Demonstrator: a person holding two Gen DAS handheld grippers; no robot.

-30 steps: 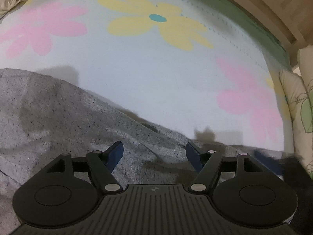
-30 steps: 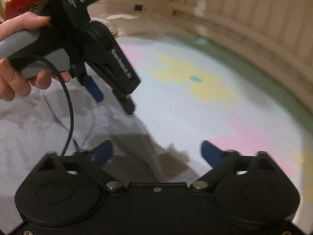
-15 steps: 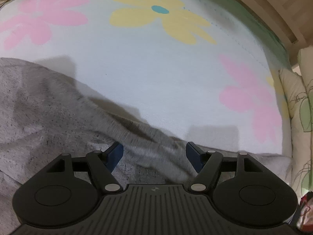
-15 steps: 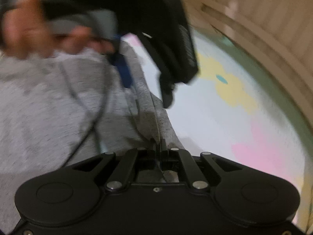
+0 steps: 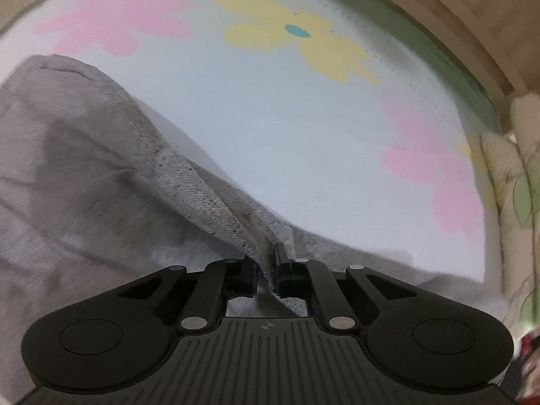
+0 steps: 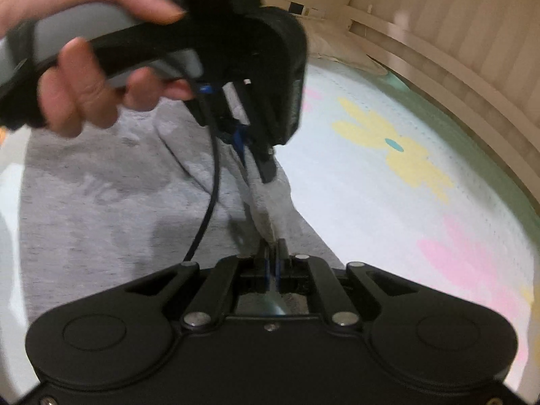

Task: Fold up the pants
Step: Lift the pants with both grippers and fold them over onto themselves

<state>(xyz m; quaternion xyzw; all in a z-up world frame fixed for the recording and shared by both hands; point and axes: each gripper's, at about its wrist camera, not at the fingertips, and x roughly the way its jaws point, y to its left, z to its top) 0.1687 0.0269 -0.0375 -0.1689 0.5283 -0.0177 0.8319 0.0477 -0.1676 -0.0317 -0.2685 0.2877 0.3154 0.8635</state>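
Left gripper (image 5: 268,266), open a second ago, now pinches pants (image 5: 84,185) edge alongside clamped right gripper (image 6: 271,263); fold lift can start.

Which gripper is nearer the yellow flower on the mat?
Left, as far as the views show. The left gripper grips the pants edge farther along toward the yellow flower; the right gripper grips the same edge behind it.
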